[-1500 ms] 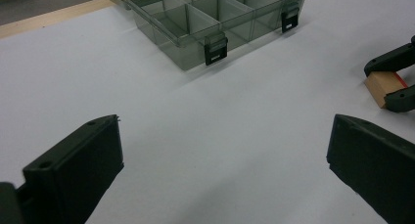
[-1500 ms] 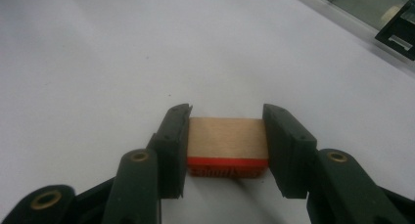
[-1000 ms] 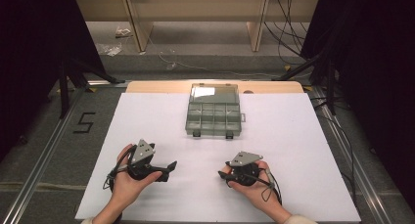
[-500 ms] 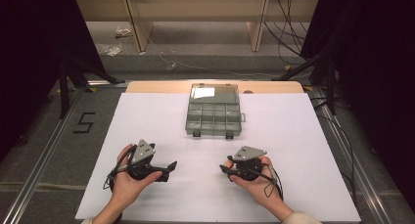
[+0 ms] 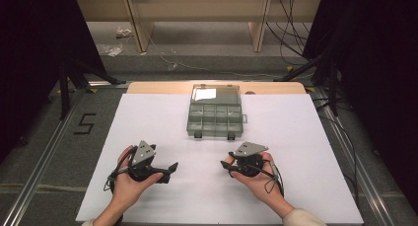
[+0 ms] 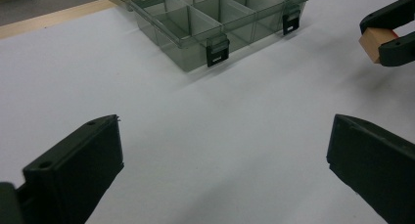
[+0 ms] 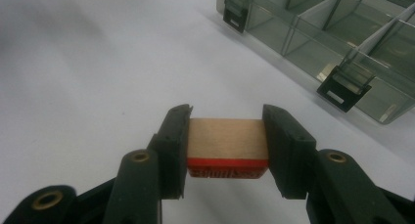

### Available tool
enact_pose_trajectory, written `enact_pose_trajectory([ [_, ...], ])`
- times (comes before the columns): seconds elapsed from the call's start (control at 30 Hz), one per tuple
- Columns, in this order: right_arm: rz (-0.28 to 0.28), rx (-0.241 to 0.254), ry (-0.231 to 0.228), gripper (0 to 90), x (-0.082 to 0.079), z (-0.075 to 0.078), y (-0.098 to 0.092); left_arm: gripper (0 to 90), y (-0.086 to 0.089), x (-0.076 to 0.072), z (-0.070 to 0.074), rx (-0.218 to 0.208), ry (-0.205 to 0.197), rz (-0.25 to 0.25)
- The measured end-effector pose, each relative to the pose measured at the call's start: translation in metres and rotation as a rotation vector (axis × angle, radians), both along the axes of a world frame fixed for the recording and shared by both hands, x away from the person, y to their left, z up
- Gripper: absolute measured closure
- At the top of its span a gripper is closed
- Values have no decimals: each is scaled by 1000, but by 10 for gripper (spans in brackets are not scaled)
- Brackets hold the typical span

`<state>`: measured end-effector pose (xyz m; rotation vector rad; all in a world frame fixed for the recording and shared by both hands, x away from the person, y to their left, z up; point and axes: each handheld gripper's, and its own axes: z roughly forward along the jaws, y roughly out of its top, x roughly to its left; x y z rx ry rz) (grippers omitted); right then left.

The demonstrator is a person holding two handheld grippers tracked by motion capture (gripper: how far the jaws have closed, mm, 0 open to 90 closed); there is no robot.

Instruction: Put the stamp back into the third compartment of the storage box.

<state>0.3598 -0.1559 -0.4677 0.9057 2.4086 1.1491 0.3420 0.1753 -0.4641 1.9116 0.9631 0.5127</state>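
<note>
Right claw (image 7: 225, 145) still clamping wooden block (image 7: 227, 138), position seemingly unchanged, left claw (image 6: 220, 170) open

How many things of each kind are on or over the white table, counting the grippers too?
Compartment box, clear grey plastic, lid open: 1
Wooden block with a red edge, clamped in the right gripper: 1
Grippers, the right gripper and the left gripper, the latter open with nothing between its jaws: 2
Total: 4

Left tongs (image 5: 170, 168) jaws wide apart, right tongs (image 7: 226, 145) clamped, low over table
</note>
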Motion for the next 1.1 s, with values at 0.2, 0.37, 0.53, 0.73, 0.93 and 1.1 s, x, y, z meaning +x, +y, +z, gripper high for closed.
enact_pose_trajectory([
  [0.2,-9,2,0,560,5,3,1,0,0,0,0,-1,1,0],
  [0.37,-14,6,-7,560,10,5,1,0,0,0,0,0,2,0],
  [0.53,-18,11,-13,560,15,8,3,0,0,0,0,0,0,0],
  [0.73,-25,15,-14,560,21,10,5,0,0,0,0,-2,1,0],
  [0.93,-34,16,-17,560,27,12,5,0,0,0,0,-2,0,0],
  [1.1,-45,21,-21,560,33,14,5,0,0,0,0,-2,1,0],
])
